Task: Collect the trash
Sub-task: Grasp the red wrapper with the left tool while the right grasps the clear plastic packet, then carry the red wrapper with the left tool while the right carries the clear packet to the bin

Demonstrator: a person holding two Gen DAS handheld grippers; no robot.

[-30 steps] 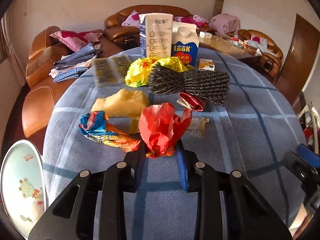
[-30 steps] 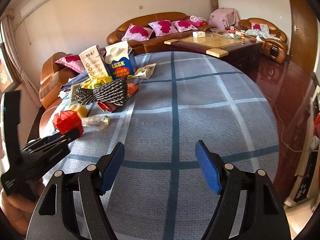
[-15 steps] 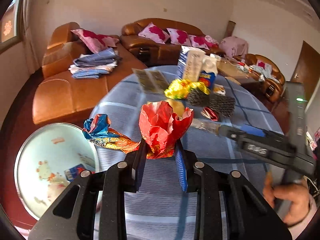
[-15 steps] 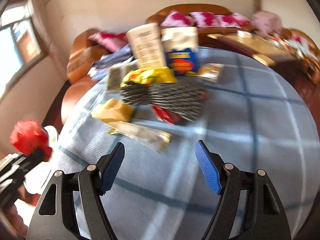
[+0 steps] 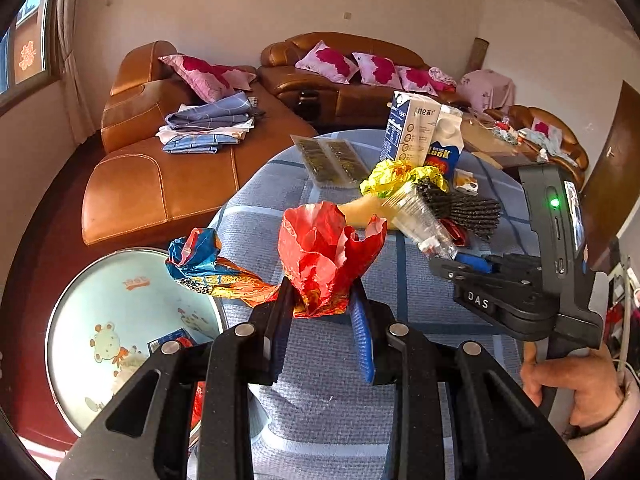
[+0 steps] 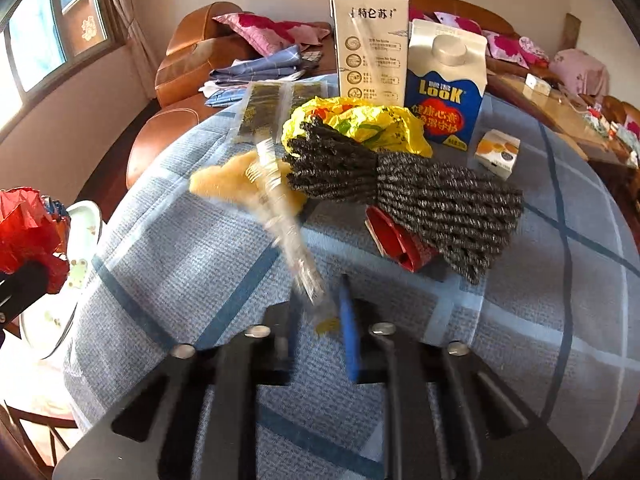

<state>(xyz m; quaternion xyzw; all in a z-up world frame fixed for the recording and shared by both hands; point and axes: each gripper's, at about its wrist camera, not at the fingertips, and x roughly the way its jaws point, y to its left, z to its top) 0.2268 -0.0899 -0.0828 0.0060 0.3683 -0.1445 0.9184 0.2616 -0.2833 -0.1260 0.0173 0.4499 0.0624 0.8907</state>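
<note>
We saw the round table under its blue-grey checked cloth fill most of both views, with the orange-brown leather sofa behind it in the upper left of the left wrist frame. At the lower left of that frame, just off the table edge, stood the round pale-blue bin printed with cartoon animals, a few scraps already lying inside it.

On the cloth, toward the upper centre of the right wrist frame, two cartons stood upright side by side: a tall white milk carton and a blue-and-white gable-top carton marked LOOK. In front of them lay a crumpled yellow plastic bag, and touching its near edge a dark grey knitted bundle, with a flattened red wrapper poking out beneath it. A pale yellow sponge-like lump sat to the left of the bundle.

Our left gripper was clamped on a crumpled red paper wrapper, held above the table's near edge beside the bin; a twisted blue-and-orange foil wrapper hung at its left side, though we could not tell whether the fingers pinched it too.

Our right gripper had its fingers drawn close on the lower end of a crushed clear plastic bottle, which slanted up and away over the cloth, blurred.
</note>
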